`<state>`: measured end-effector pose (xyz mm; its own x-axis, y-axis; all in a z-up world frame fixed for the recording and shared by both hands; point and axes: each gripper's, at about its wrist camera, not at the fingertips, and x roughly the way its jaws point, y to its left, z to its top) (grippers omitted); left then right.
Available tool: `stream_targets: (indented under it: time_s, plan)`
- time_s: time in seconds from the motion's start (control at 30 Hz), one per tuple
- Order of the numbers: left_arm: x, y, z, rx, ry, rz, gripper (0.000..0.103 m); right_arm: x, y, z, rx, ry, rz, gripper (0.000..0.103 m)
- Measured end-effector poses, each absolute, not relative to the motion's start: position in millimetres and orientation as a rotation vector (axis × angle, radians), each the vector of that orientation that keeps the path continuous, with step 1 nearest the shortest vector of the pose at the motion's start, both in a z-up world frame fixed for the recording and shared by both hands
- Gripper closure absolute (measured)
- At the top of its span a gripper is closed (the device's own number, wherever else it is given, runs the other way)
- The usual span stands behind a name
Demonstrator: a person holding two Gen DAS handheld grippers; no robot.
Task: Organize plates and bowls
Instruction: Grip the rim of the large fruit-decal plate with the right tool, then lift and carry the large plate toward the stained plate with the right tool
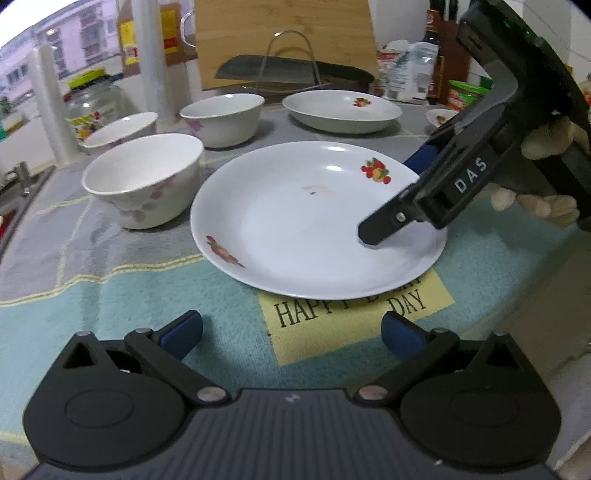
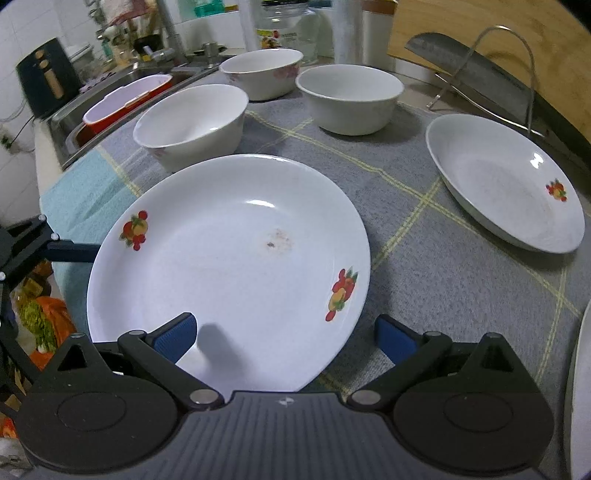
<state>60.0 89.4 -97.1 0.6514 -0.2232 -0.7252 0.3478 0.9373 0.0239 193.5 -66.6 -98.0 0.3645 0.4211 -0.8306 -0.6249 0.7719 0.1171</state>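
Observation:
A white plate with fruit prints (image 1: 306, 221) (image 2: 229, 258) lies on the cloth mat. My right gripper (image 2: 284, 338) (image 1: 399, 195) is open and straddles the plate's rim, one finger over the plate and the other outside the edge. My left gripper (image 1: 291, 332) is open just short of the plate's opposite rim, with nothing between its fingers. Three white bowls (image 1: 144, 181) (image 1: 223, 118) (image 1: 122, 131) stand behind the plate on its left. A second deep plate (image 1: 341, 109) (image 2: 506, 181) sits further back.
A wire rack (image 1: 291, 59) stands before a wooden cutting board (image 1: 280, 33) with a cleaver (image 2: 469, 77). A glass jar (image 1: 92, 107) and bottles line the back. The sink (image 2: 110, 107) holds a red container. Another plate's edge (image 2: 580, 387) shows at the far right.

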Motion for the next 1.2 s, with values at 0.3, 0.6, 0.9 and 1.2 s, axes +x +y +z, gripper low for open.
stream_targets:
  time_s: [0.3,0.6,0.9,1.2]
  plan:
    - [76,103,-99,0.206,0.773,-0.472,0.001,199,-64,-98,-0.176,1.0,0.637,0.0]
    - [86,108,-101,0.242,0.745,-0.575,0.001,211,-67,-96,-0.104,1.019,0.714,0.0]
    - [94,112,-102,0.262,0.724,-0.634,0.0,226,-71,-98,-0.033,1.021,0.824,0.0]
    - [96,112,-101,0.281,0.732,-0.667,0.0,234,-73,-98,-0.012,1.034,0.88,0.0]
